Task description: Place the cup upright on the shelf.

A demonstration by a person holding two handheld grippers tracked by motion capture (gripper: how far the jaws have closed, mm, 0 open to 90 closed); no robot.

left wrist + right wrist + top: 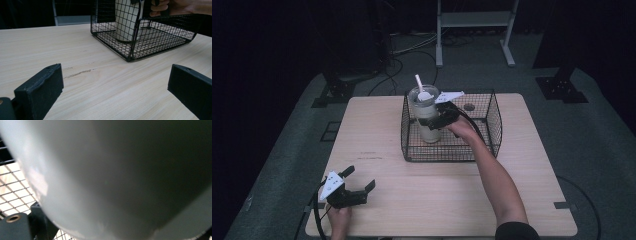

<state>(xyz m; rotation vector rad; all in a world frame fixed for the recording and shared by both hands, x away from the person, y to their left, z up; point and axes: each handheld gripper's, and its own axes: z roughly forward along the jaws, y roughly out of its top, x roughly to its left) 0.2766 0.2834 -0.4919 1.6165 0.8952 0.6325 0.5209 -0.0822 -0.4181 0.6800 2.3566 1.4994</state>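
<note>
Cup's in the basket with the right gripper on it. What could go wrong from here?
1. The cup is tall with a straw on top, and the right gripper holds it at mid-height; an uneven release could tip it.
2. It stands close to the basket wall's left corner, so pulling back may snag the wire.
3. The left gripper rests open, far off, too distant to steady anything.

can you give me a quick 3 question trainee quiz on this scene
1. True or false: the cup stands inside the wire basket.
2. Which gripper is at the cup? A) left B) right
3. Fill in: the left gripper, at the table's near edge, has its jaws ____.

Key: 1 true. 2 B: the right gripper has its jaws around the cup; whether they press it cannot be told. 3 open.
</note>
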